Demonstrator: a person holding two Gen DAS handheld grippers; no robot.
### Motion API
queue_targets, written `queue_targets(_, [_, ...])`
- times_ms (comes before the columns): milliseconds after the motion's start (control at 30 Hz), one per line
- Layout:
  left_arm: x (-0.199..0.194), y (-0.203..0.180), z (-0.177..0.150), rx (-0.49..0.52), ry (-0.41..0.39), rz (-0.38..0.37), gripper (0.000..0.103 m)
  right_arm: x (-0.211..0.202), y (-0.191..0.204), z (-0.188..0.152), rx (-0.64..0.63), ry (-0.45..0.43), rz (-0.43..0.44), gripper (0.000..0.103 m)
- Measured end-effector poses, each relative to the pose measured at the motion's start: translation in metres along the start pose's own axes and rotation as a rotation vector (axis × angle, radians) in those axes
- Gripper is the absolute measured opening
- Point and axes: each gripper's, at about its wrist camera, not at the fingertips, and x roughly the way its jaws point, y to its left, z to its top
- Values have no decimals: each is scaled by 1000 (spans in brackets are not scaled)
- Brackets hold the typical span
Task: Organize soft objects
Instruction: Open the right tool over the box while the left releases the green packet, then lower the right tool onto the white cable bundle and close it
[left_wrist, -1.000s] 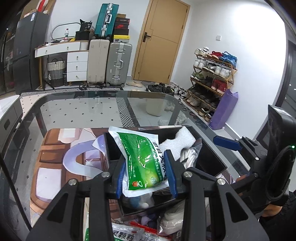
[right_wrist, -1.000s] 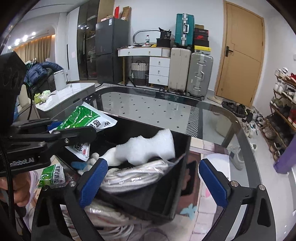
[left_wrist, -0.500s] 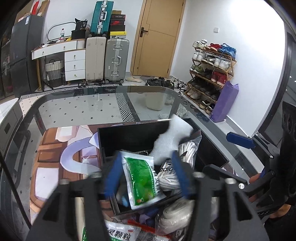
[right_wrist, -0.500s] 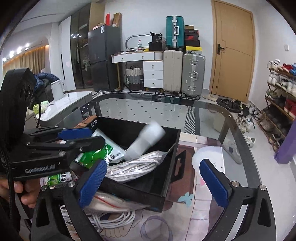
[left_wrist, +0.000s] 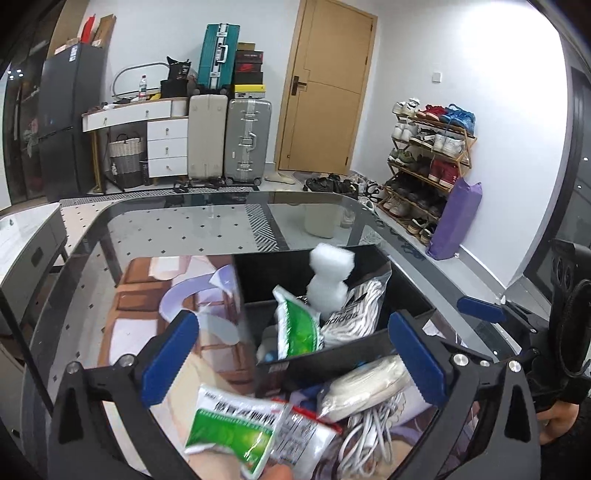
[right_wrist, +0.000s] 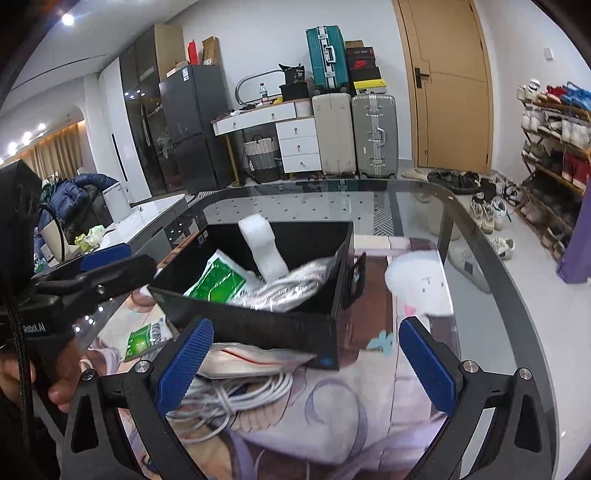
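Currently, stock as it lies:

Stowed:
- Black rectangular plastic bin (right_wrist: 258, 325), standing on the glass table (left_wrist: 177, 229) ahead of both sets of jaws.
- Green-and-white foil sachet (right_wrist: 216, 277), leaning inside the bin toward its left wall.
- White foam block (left_wrist: 328, 280), upright at the bin's middle.
- Bagged coil of white rope (left_wrist: 351, 317), lying beside the foam on the right side.

Outstanding, judged not yet sorted:
- Second green-and-white sachet (left_wrist: 236, 432), loose on the printed mat just below and between the left jaws.
- Clear packet with red trim (left_wrist: 306, 432), touching that sachet on its right.
- Bagged cream cloth roll (left_wrist: 369, 384), close against the bin's near wall, beneath the right-hand finger of the left tool.
- Loose white cable bundle (right_wrist: 229, 398), on the mat below and between the right jaws.
- A bluish item between the packet and the roll, too hidden to name.

Tools:
- Left gripper (left_wrist: 291, 358): jaws wide apart, holding nothing, poised above the loose packets short of the bin.
- Right gripper (right_wrist: 306, 358): jaws wide apart, holding nothing, facing the bin's near wall over the cable.

Progress estimate: roughly halfway; three items binned, at least four remaining.
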Motion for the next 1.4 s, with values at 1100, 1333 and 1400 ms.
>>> queue_targets(1100, [-20,38,-67,-80,42,98,103,5,67,-51,-26,130,150,102])
queue_targets(1333, [-17,39,-70,-88,56,99,103,22,78,-61,-8,182,117,102])
queue_targets(1400, [-16,39,-71,-82,65,100,103,22,78,-61,-5,180,103,102])
